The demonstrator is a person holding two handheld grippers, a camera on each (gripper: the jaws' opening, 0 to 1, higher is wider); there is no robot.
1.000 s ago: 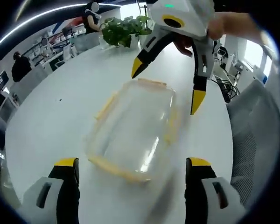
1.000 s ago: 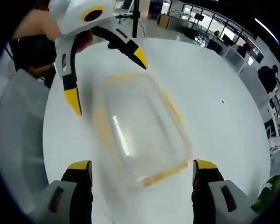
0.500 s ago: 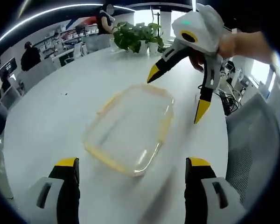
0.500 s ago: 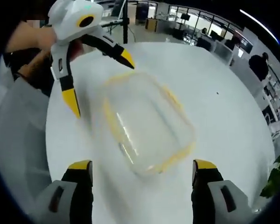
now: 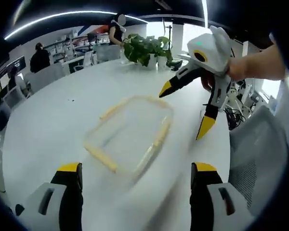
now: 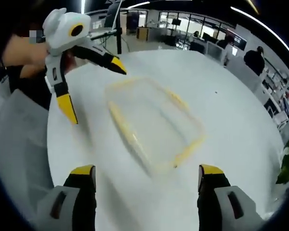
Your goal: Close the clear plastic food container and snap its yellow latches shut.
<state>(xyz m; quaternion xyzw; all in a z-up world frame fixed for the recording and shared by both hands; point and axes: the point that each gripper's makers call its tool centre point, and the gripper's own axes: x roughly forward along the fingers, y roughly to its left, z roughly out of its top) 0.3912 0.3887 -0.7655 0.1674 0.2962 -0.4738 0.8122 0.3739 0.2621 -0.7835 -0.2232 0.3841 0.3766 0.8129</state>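
Note:
A clear plastic food container (image 5: 129, 136) with yellow latches along its edges lies flat on the white table (image 5: 48, 125); the picture of it is blurred. My left gripper (image 5: 135, 175) stands open, short of the container's near edge, nothing between its jaws. In the right gripper view the same container (image 6: 151, 126) lies ahead of my right gripper (image 6: 147, 179), which is also open and empty. The right gripper (image 5: 185, 111) hangs open above the container's far right corner in the left gripper view. The left gripper (image 6: 91, 89) hovers open at the container's far left in the right gripper view.
A potted green plant (image 5: 147, 48) stands at the table's far edge. A grey chair (image 5: 260, 159) is at the right of the table. People (image 5: 38, 60) and desks fill the office behind. A person's hand (image 5: 253, 65) holds the right gripper.
Both views have drawn back and tilted lower, so the container looks smaller and flatter. The two grippers have moved away from the container. Both stay open.

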